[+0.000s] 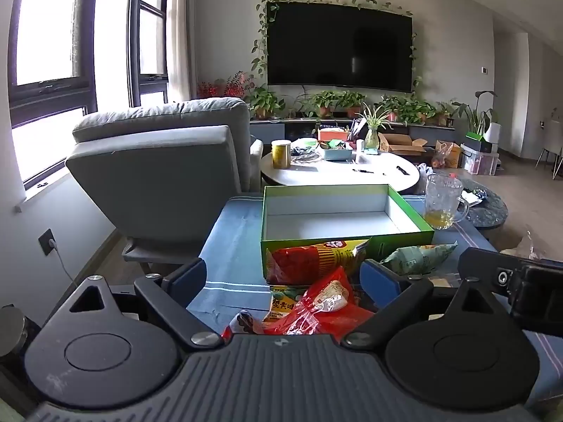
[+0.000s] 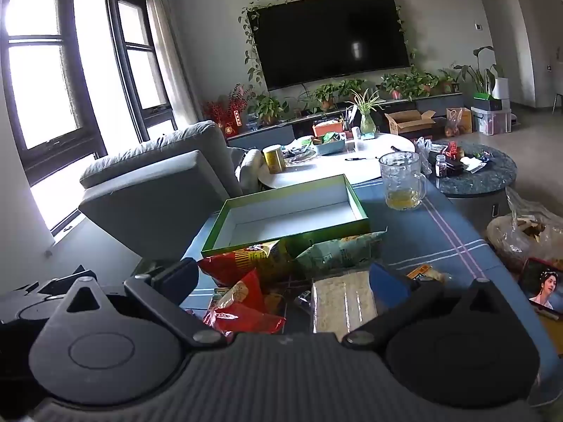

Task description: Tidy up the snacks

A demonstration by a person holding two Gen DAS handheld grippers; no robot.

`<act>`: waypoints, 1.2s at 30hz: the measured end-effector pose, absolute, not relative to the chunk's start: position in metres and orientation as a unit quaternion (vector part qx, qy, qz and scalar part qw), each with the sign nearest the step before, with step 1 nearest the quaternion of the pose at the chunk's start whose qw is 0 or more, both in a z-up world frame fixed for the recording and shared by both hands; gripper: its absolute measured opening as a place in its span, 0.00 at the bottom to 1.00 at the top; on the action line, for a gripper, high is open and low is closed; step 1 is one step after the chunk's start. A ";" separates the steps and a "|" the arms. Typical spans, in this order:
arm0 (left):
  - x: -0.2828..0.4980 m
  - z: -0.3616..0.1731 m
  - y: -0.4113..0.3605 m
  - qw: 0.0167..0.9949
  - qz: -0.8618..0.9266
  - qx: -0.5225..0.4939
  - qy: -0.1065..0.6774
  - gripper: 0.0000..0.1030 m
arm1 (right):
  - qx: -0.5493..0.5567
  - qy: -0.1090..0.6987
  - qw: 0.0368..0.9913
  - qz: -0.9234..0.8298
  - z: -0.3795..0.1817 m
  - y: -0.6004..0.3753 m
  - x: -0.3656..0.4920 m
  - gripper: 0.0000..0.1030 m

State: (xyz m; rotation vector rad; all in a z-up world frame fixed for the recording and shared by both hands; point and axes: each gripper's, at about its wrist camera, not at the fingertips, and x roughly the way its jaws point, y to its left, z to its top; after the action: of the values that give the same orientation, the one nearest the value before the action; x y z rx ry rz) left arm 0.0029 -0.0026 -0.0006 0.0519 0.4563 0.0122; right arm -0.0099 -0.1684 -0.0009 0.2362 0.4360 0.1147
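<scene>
On the blue-clothed surface (image 1: 228, 246) we see an empty green box (image 1: 346, 242); only our right view shows the pale wafer pack (image 2: 343, 302); both tongs (image 1: 285, 276) (image 2: 285, 277) gape, gripping nothing.

Green box (image 1: 346, 211) interior free, snack packets (image 1: 316, 263) crowding its near wall, glass mug (image 1: 444, 200) beside

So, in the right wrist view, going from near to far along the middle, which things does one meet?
Red snack bag → green box, with nothing inside → white round table → potted plants on the low cabinet → black television on the wall.
</scene>
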 end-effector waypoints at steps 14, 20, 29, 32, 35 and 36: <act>0.004 -0.004 0.004 0.972 -0.017 0.004 0.233 0.91 | 0.115 0.231 0.965 0.043 -0.005 -0.167 -0.008 0.78; 0.007 -0.006 0.004 0.971 -0.016 0.001 0.240 0.91 | 0.118 0.243 0.962 0.046 -0.009 -0.166 -0.004 0.78; 0.009 -0.009 0.004 0.969 -0.014 0.001 0.245 0.91 | 0.122 0.248 0.960 0.050 -0.012 -0.166 -0.004 0.78; 0.010 -0.010 0.004 0.969 -0.014 0.000 0.247 0.91 | 0.121 0.248 0.960 0.049 -0.012 -0.166 -0.004 0.78; 0.010 -0.010 0.005 0.968 -0.014 -0.001 0.249 0.91 | 0.122 0.249 0.959 0.049 -0.013 -0.166 -0.004 0.78; 0.010 -0.011 0.005 0.968 -0.014 -0.002 0.249 0.91 | 0.122 0.250 0.959 0.049 -0.013 -0.166 -0.004 0.78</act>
State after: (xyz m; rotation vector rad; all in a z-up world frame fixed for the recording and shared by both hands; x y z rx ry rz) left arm 0.0102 0.0047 -0.0108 -0.0039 0.5034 -0.0274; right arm -0.0037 -0.1658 -0.0132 0.2470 0.5062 0.0995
